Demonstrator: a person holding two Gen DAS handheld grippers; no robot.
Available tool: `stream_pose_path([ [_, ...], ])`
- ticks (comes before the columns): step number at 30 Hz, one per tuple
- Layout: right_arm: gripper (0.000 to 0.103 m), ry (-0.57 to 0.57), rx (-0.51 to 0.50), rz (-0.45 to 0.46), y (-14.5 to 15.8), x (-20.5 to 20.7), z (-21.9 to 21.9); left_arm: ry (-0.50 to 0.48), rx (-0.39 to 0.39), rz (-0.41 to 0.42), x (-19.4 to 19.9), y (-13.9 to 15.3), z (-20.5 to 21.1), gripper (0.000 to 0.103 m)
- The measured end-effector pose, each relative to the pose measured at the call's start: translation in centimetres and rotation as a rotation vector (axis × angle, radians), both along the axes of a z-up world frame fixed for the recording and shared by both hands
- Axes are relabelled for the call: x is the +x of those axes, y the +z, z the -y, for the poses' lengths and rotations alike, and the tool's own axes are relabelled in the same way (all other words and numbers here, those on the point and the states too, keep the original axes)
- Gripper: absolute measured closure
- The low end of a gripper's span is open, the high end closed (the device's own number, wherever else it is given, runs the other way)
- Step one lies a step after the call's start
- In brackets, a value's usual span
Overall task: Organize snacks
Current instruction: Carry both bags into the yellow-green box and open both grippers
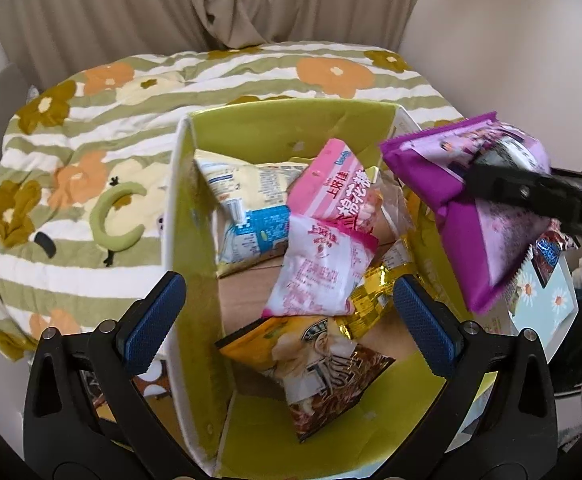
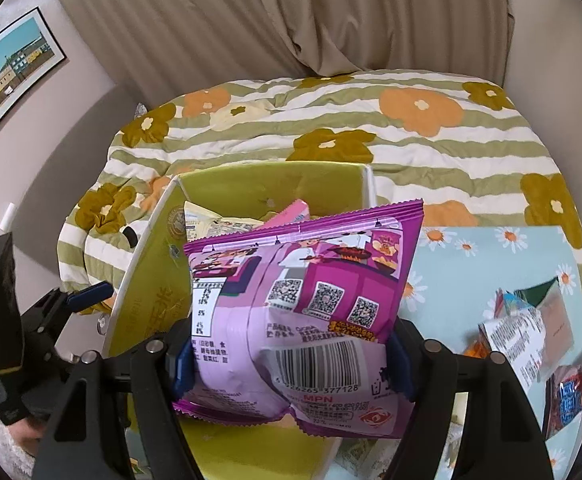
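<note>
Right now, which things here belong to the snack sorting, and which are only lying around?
Belong to the job:
- purple snack bag, clamped in the right gripper
- green box with packets inside
- pink packet in the box
- loose packets on the daisy mat
- left gripper, open above the box

Just lying about:
- flowered quilt
- curtain
- framed picture

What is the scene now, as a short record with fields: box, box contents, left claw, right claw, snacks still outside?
box: green box, open top, on a flowered blanket
box contents: several packs, among them a pink pack, a white pack and a yellow pack
left claw: open, empty, over the box
right claw: shut on a purple pack, by the box
snacks still outside: a few packs on a daisy mat
</note>
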State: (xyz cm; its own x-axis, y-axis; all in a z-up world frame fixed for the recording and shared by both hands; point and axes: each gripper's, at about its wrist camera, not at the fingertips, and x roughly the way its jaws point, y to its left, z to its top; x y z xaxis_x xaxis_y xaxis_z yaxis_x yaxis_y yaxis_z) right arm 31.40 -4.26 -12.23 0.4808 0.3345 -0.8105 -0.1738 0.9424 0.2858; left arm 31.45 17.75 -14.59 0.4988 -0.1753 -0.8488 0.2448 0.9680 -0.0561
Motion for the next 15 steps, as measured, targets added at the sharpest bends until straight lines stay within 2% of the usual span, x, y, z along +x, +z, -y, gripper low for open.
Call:
stream_pose_path([
  [11,0.029,0.095,0.077,-0.017,-1.0,3.4,-3.5,0.092,0.027,0.012,-0.2,0.8,-1.8,0.000],
  [12,0.022,0.093,0.078,-0.017,-1.3,3.6,-3.6,0.094,0.031,0.009,-0.2,0.8,-1.8,0.000],
  [13,0.010,0.087,0.074,-0.014,-1.5,3.6,-3.5,0.095,0.036,0.008,-0.2,0.8,-1.8,0.000],
  [15,0.002,0.080,0.071,0.006,-1.5,3.2,-3.4,0.095,0.041,0.007,-0.4,0.8,-1.7,0.000],
])
